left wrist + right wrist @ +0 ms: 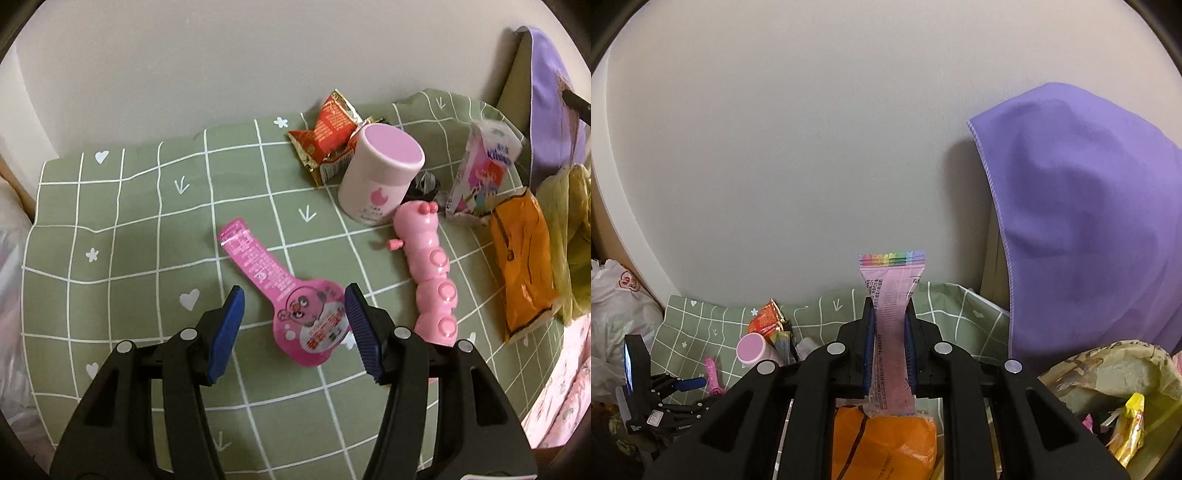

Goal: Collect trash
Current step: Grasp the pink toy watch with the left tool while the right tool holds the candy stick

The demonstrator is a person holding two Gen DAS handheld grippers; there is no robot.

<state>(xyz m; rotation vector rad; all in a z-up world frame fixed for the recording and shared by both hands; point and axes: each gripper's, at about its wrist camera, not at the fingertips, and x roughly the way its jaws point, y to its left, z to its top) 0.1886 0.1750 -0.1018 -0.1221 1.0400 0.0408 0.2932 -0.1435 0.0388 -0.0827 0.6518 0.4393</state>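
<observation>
My left gripper point(295, 291) is open and hangs low over a green checked cloth point(147, 221). A flat pink spoon-shaped packet point(280, 295) lies on the cloth, its round printed head between the blue pads and close to the right one. My right gripper point(890, 306) is shut on a long pink stick wrapper point(892, 280) with a rainbow top edge, held upright in front of the pale wall. Below and to its right stands a yellow-green trash bag point(1115, 373) with a yellow wrapper point(1130, 424) inside.
A red-gold snack wrapper point(328, 136), a pink-capped bottle point(380, 173), a pink caterpillar toy point(432, 273), a small carton point(484, 170) and an orange wrapper point(524, 266) crowd the cloth's right side. A purple cloth point(1089, 221) hangs at right. A white plastic bag point(617, 306) sits at left.
</observation>
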